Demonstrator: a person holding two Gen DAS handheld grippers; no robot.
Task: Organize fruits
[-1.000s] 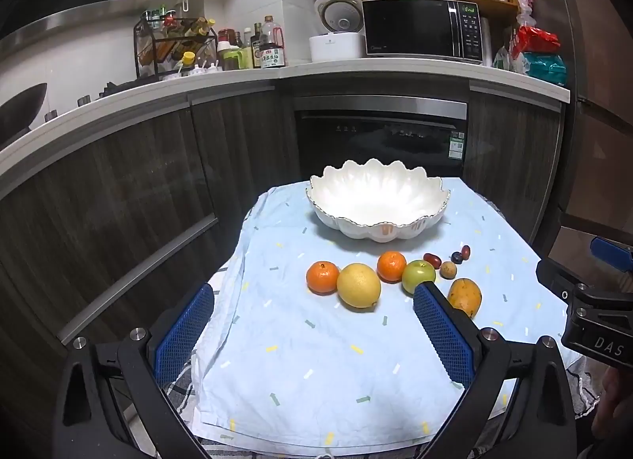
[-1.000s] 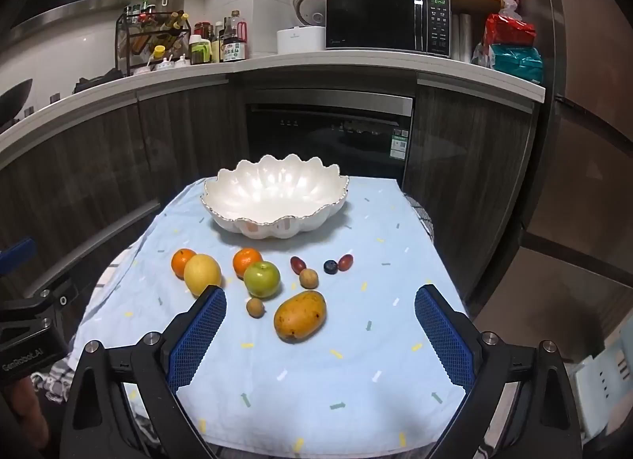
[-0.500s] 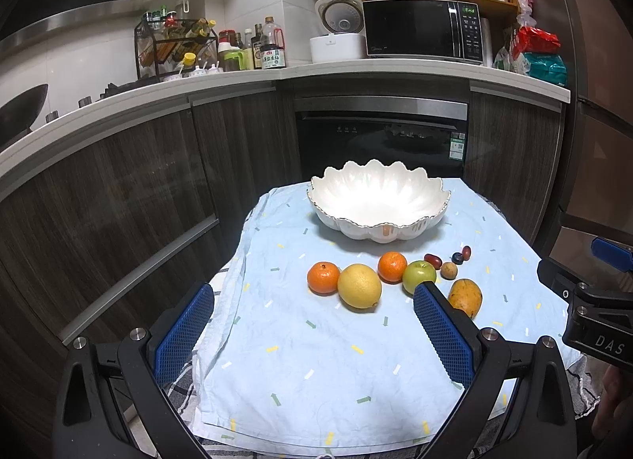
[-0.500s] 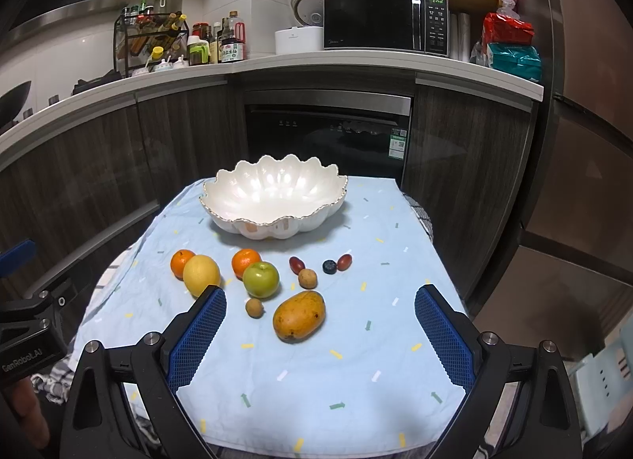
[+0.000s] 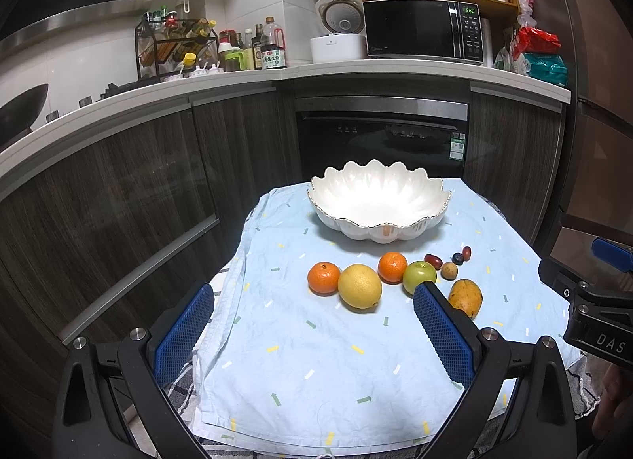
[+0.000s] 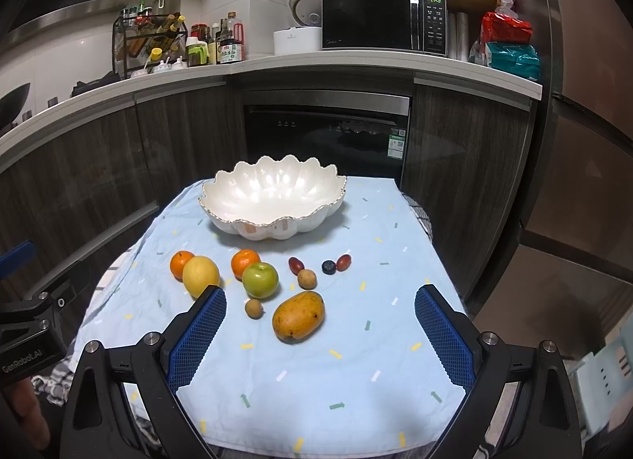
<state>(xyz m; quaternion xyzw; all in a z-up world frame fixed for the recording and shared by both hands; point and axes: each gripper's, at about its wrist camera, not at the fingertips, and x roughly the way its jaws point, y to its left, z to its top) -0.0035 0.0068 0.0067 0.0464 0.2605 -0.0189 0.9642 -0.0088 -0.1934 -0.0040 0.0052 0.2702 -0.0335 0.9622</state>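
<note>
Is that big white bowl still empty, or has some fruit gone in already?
Empty. The white bowl shows only bare glossy inside in both views; every fruit, like the mango, lies on the cloth in front.

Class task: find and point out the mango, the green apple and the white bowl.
mango [image 6: 298,315], right wrist view, middle of its skin.
green apple [image 6: 260,280], right wrist view, centre of its front.
white bowl [image 6: 273,223], right wrist view, outer front wall.

In the left wrist view the left tool's right finger [image 5: 443,334] covers the lower edge of the green apple [image 5: 418,275] and part of the mango [image 5: 466,296]. The right tool [image 5: 593,300] is cut off by the right edge. The small brown fruit [image 6: 254,308] is too small to identify.
</note>
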